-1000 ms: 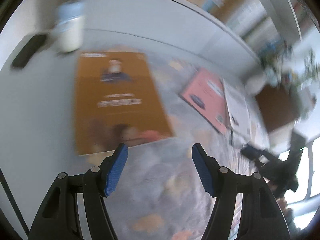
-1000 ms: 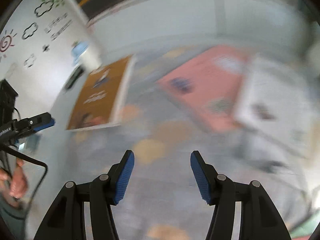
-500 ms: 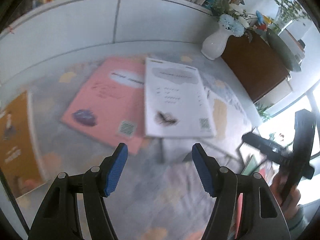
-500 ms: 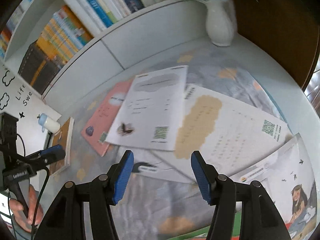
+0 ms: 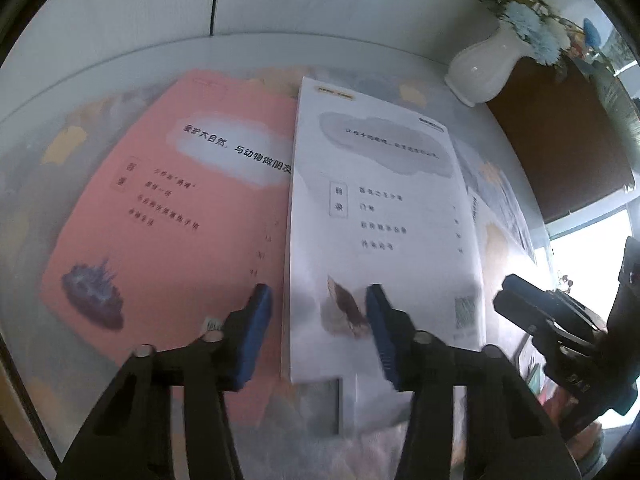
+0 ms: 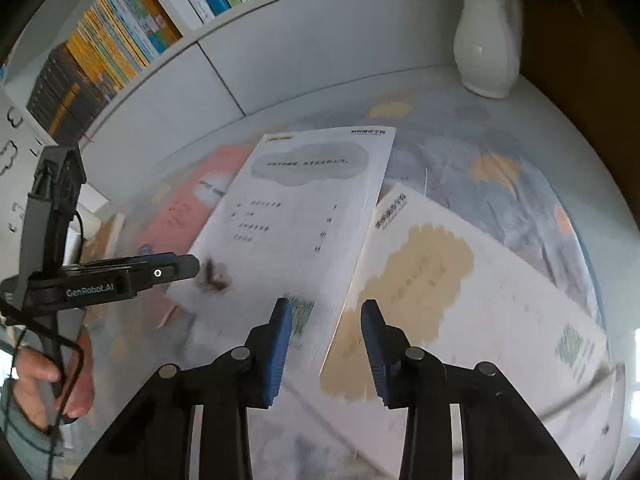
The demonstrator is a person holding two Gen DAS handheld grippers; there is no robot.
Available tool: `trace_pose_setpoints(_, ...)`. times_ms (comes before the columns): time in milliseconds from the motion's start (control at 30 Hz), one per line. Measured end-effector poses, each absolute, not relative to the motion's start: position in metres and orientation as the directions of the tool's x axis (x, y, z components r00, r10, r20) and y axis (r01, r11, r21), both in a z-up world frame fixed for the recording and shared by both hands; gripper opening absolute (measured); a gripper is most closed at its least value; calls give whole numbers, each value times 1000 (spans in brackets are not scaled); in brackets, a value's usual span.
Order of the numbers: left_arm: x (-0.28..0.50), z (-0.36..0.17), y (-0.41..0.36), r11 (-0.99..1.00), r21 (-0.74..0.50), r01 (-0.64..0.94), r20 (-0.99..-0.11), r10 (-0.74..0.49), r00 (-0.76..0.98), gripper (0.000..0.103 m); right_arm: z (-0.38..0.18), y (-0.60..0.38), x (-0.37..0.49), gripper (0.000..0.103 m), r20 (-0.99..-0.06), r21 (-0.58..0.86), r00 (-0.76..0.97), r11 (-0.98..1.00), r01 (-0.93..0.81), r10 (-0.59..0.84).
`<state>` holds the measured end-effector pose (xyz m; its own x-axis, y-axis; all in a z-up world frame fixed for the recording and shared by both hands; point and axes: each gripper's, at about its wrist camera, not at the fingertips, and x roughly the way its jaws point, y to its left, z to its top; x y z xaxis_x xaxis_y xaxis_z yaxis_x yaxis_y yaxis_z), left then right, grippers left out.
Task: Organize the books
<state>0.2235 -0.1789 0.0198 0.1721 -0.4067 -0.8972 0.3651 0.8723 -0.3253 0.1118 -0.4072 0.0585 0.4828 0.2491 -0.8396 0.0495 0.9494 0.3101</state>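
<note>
A pink book (image 5: 168,216) lies flat on the cloud-patterned cloth, and a white book (image 5: 380,220) overlaps its right edge. My left gripper (image 5: 318,312) hovers over the white book's lower left edge; its jaws are closing with nothing pressed between the pads. In the right wrist view the white book (image 6: 304,208) partly covers a book with a tan cloud (image 6: 460,300). My right gripper (image 6: 326,328) hangs over the white book's lower right edge, jaws closing, pads free. The left gripper (image 6: 188,266) shows at the white book's near left corner.
A white vase (image 6: 488,48) with blue flowers stands at the back right beside a brown cabinet (image 5: 560,140). A shelf of upright books (image 6: 120,40) runs behind the white wall. A hand (image 6: 44,380) holds the left tool. More books lie under the pile.
Both grippers have swept rightward from the brown book to the pink and white books and dropped closer to them. Both pairs of jaws stand narrower than before.
</note>
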Motion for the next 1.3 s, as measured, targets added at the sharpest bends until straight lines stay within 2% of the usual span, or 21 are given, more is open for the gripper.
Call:
trace_pose_setpoints(233,237,17,-187,849,-360,387,-879,-448,165,43,38,-408,138,34,-841,323,487,941,99,237)
trace_pose_setpoints(467,222,18,-181,840,-371,396,-875,-459,153,45,38,-407,143,36,-839,328,478,943,61,261)
trace_pose_setpoints(600,189,18,-179,834,-379,402,-880,-459,122,48,38,-412,128,36,-832,373,466,926,63,303)
trace_pose_setpoints(867,105,10,-167,825,-431,366,-875,-481,54,50,39,-405,67,37,-847,357,425,934,9,319)
trace_pose_setpoints(1100,99,7,-162,824,-470,318,-862,-505,35,50,37,-405,40,37,-856,372,385,928,-4,345)
trace_pose_setpoints(1300,99,7,-162,831,-445,333,-874,-484,43,50,37,-405,40,37,-869,367,353,930,-12,347)
